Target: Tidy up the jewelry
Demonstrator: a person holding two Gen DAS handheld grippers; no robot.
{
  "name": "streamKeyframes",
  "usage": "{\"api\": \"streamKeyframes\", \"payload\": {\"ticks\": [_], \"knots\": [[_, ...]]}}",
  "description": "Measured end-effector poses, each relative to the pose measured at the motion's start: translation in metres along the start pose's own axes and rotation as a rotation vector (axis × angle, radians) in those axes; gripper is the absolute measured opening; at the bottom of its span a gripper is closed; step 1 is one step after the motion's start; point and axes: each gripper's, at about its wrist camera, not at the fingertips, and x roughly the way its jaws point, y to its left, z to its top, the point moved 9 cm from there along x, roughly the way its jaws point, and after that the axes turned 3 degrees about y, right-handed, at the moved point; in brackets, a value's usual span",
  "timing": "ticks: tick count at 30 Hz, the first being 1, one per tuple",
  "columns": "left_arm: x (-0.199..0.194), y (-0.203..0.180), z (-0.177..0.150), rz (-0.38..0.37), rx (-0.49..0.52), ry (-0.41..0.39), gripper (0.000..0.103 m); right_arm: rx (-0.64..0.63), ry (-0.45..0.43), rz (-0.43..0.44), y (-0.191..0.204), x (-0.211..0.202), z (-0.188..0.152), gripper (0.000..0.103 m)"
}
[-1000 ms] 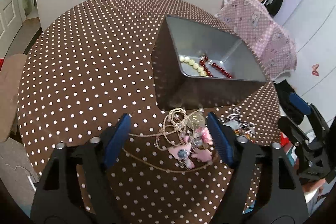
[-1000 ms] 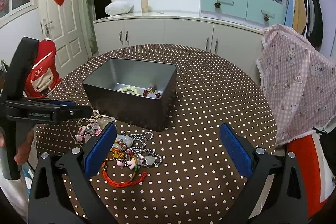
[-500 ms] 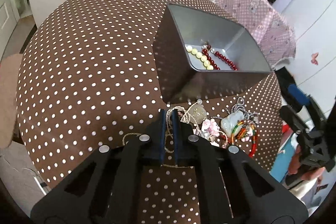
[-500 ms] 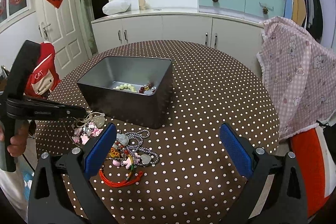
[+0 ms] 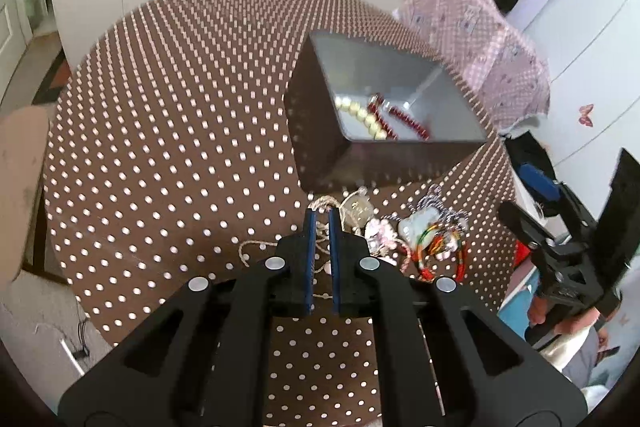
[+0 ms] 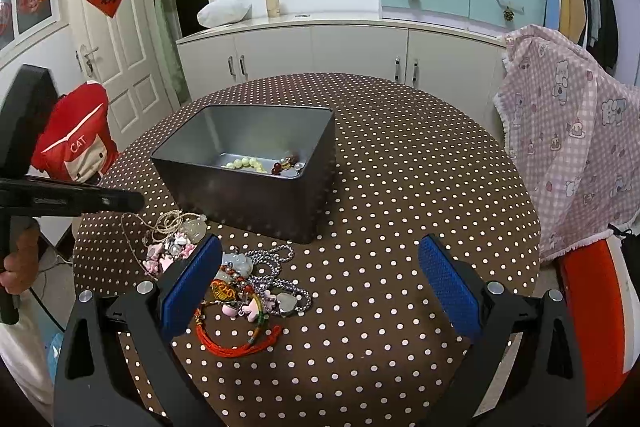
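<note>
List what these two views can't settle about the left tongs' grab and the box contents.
- Left wrist view: left tongs shut on the beige cord necklace; its pendant end is hidden behind the fingers.
- Right wrist view: tin box near wall hides part of the beads; count unclear.
- Left view: motion-blurred.

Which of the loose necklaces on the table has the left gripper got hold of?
The beige twine cord necklace, pinched in the left gripper; the silver bead chain and red cord lie untouched.
</note>
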Motion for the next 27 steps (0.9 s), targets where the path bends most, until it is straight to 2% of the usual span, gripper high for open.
{"api": "streamKeyframes", "payload": {"ticks": [4, 12, 13, 14, 15, 17, 19, 24, 25, 26, 27], "knots": [[0.017, 0.003, -0.006, 0.039, -0.013, 0.060, 0.007, -0.006, -0.002, -0.007, 0.000, -0.003, -0.002, 0.095], [0.018, -0.002, 0.000, 0.119, 0.015, 0.063, 0.010, 0.024, 0.008, -0.007, -0.009, -0.002, -0.006, 0.095], [0.017, -0.003, 0.001, 0.122, 0.020, 0.060, 0.030, 0.026, 0.008, -0.006, -0.009, -0.002, -0.006, 0.095], [0.014, -0.005, 0.002, 0.100, 0.026, 0.048, 0.079, 0.027, 0.006, -0.004, -0.010, -0.003, -0.006, 0.095], [0.007, -0.008, 0.005, 0.048, 0.019, 0.010, 0.094, 0.031, 0.006, -0.002, -0.011, -0.003, -0.007, 0.095], [-0.005, -0.013, 0.011, -0.008, -0.009, -0.069, 0.096, 0.034, 0.009, -0.001, -0.011, -0.002, -0.007, 0.095], [-0.012, -0.013, 0.014, 0.035, 0.007, -0.103, 0.096, 0.039, 0.012, -0.004, -0.013, -0.001, -0.007, 0.095], [0.005, -0.017, 0.011, 0.023, 0.012, -0.039, 0.096, 0.048, 0.008, 0.008, -0.013, -0.002, -0.008, 0.095], [0.012, -0.018, 0.013, 0.028, 0.013, -0.029, 0.091, 0.049, 0.009, 0.008, -0.013, -0.002, -0.009, 0.095], [0.018, -0.016, 0.013, 0.035, 0.009, -0.013, 0.077, 0.049, 0.012, 0.009, -0.013, -0.001, -0.009, 0.095], [0.026, -0.014, 0.010, 0.043, 0.008, 0.020, 0.068, 0.048, 0.015, 0.008, -0.014, -0.001, -0.010, 0.095]]}}
